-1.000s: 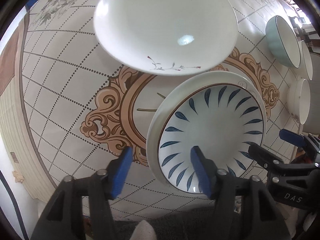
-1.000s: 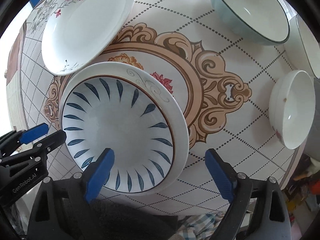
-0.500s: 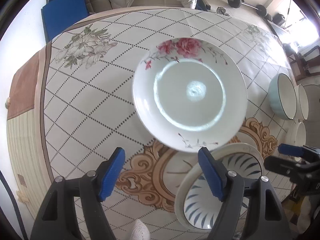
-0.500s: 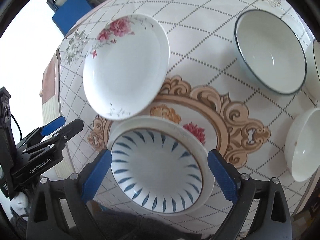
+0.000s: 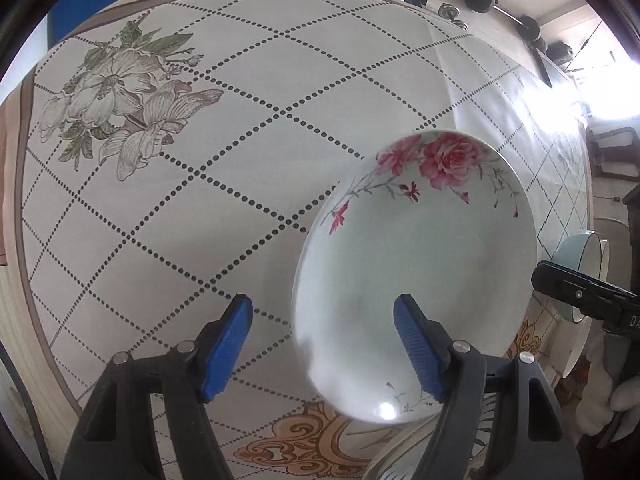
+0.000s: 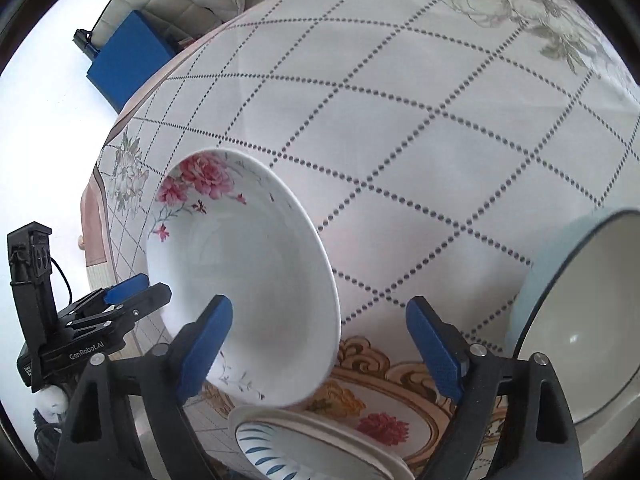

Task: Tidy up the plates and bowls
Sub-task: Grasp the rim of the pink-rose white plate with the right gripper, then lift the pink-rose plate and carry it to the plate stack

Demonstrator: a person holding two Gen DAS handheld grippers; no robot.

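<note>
We saw one tabletop, covered by a cloth with a dotted diamond grid, printed flowers and a tan scroll ornament. On it we counted two plates and, as far as we could make out, one bowl in full view; more rims showed at the right edge of the left wrist view, too cut off to count.

The rose plate was the largest dish: white and shallow, with pink roses and thin stems along its far rim. It lay near the middle of the cloth, its near edge overlapping the blue-striped plate, which sat closest to us on the ornament. The pale blue bowl, white inside with a dark rim, stood to the right of both.

Our left hand-held gripper hung with its blue pads spread wide, empty, the right pad in front of the rose plate. Our right hand-held gripper was likewise spread and empty, its left pad in front of the same plate.
</note>
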